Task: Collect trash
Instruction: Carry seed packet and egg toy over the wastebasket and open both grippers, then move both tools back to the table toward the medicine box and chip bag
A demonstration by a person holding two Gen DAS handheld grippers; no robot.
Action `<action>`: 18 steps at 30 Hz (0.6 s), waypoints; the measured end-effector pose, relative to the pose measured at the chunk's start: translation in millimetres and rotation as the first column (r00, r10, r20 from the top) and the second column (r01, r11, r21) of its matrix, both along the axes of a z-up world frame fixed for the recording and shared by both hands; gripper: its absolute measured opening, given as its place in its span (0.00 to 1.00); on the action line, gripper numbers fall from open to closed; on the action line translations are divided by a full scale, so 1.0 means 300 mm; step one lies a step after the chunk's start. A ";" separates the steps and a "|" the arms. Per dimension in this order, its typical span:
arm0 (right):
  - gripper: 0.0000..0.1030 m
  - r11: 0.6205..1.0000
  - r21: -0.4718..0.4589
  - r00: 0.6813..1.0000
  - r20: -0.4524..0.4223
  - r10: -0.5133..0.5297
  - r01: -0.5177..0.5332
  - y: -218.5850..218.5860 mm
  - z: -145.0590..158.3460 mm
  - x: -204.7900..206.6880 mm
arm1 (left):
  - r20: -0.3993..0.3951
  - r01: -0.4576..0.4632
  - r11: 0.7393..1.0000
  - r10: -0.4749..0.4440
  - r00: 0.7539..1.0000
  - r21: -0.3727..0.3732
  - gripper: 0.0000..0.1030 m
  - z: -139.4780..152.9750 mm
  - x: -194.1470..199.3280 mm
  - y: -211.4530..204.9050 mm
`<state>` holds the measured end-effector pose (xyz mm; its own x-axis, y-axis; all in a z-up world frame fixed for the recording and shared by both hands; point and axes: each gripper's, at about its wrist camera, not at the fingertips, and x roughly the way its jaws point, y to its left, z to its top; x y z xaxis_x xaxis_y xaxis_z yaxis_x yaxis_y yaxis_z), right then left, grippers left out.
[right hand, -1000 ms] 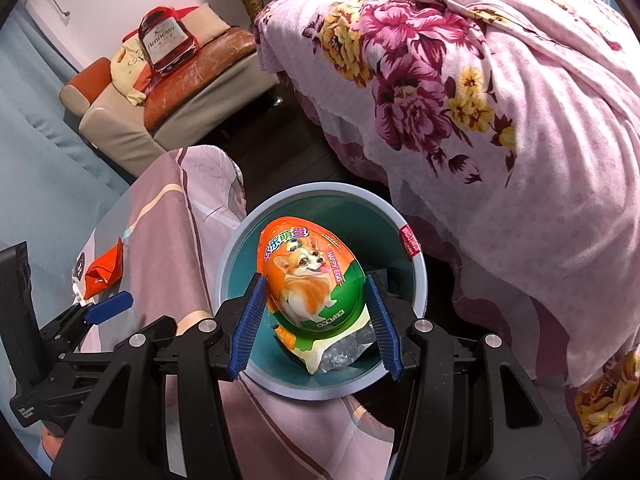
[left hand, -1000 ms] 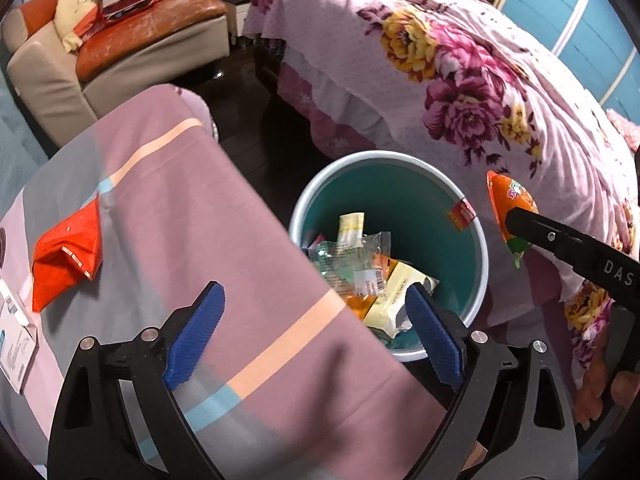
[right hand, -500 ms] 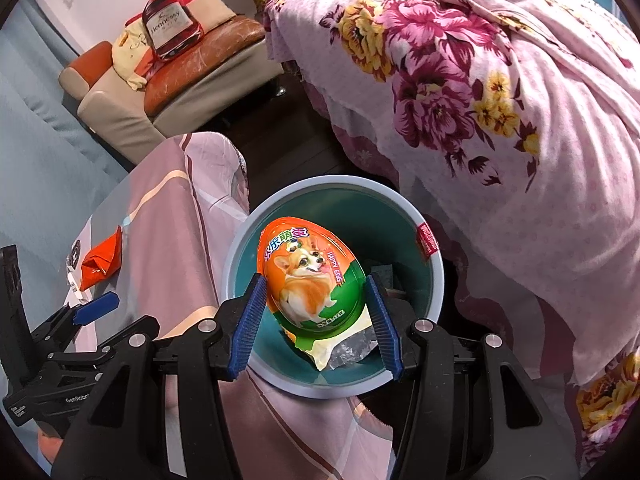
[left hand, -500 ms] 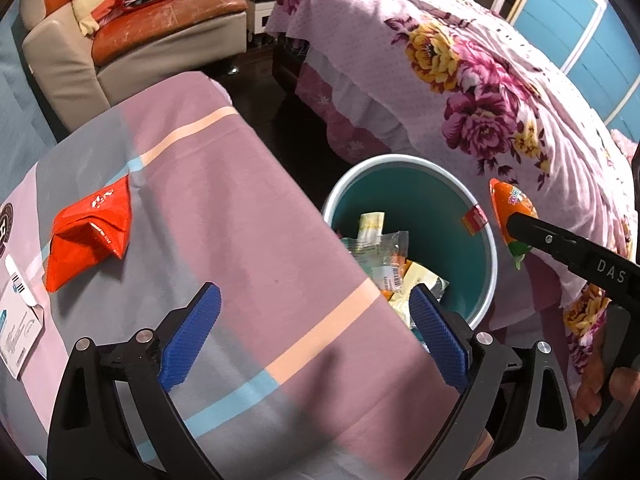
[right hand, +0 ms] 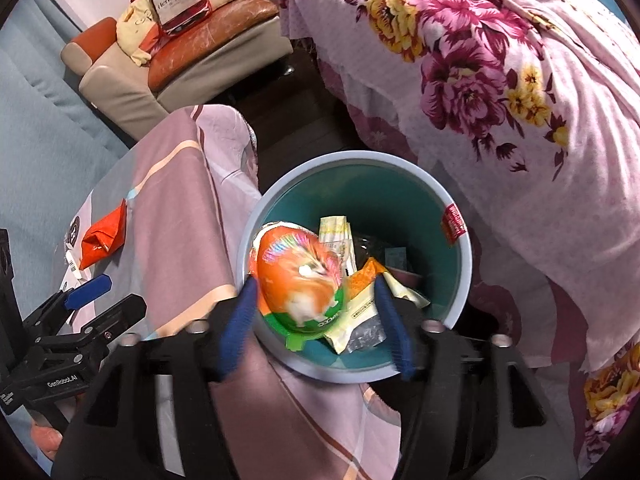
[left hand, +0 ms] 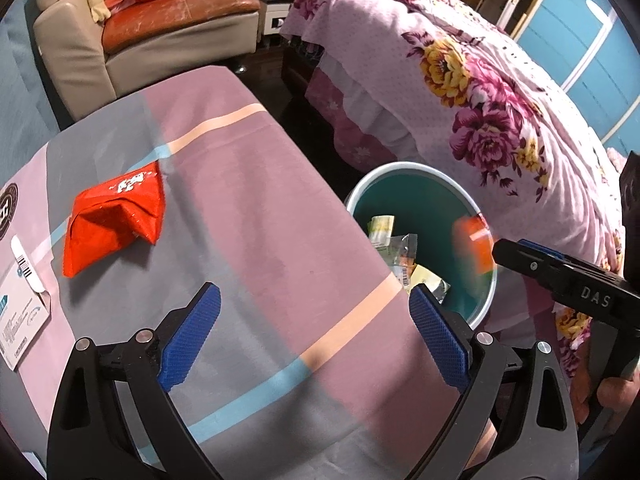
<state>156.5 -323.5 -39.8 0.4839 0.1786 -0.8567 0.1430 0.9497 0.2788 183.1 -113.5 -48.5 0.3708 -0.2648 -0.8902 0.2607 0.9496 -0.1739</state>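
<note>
An orange egg-shaped snack packet (right hand: 302, 276) with a dog picture is blurred and falling between my right gripper's fingers into the teal trash bin (right hand: 460, 280); it also shows as an orange blur in the left wrist view (left hand: 472, 246). My right gripper (right hand: 314, 328) is open above the bin's near rim. The bin (left hand: 404, 168) holds several wrappers (left hand: 404, 256). My left gripper (left hand: 316, 336) is open and empty above the striped tablecloth (left hand: 260, 220). A red crumpled packet (left hand: 116, 218) lies on the table to the left, also in the right wrist view (right hand: 102, 240).
A white paper label (left hand: 20, 300) lies at the table's left edge. A bed with a floral cover (left hand: 480, 92) stands right of the bin. A sofa (left hand: 160, 28) with a red bag stands at the back. Dark floor lies between them.
My right gripper has opened and let go of the orange packet, which drops into the bin. My left gripper has moved left over the table, toward the red packet.
</note>
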 end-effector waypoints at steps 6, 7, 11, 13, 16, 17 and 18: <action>0.65 1.000 -0.009 1.000 0.001 0.012 -0.012 0.041 0.023 -0.005 | -0.003 -0.013 1.000 0.013 1.000 -0.017 0.93 0.006 -0.011 0.041; 0.67 1.000 -0.008 1.000 0.001 0.013 -0.013 0.046 0.027 -0.006 | -0.001 -0.015 1.000 0.015 1.000 -0.020 0.93 0.008 -0.017 0.049; 0.69 1.000 -0.011 1.000 0.006 0.020 -0.020 0.072 0.046 -0.015 | 0.002 -0.025 0.999 0.025 1.000 -0.031 0.93 0.017 -0.031 0.080; 0.69 1.000 -0.013 1.000 0.008 0.021 -0.021 0.083 0.056 -0.020 | 0.003 -0.031 0.999 0.031 1.000 -0.038 0.93 0.021 -0.040 0.097; 0.72 1.000 -0.017 1.000 0.012 0.024 -0.024 0.104 0.073 -0.033 | 0.006 -0.039 0.998 0.040 0.999 -0.048 0.94 0.030 -0.054 0.121; 0.73 1.000 -0.018 1.000 0.012 0.026 -0.025 0.109 0.076 -0.033 | 0.007 -0.043 0.998 0.043 0.999 -0.052 0.94 0.032 -0.059 0.130; 0.73 0.999 -0.020 1.000 0.011 0.029 -0.028 0.117 0.081 -0.035 | 0.008 -0.044 0.998 0.045 0.999 -0.055 0.94 0.034 -0.062 0.138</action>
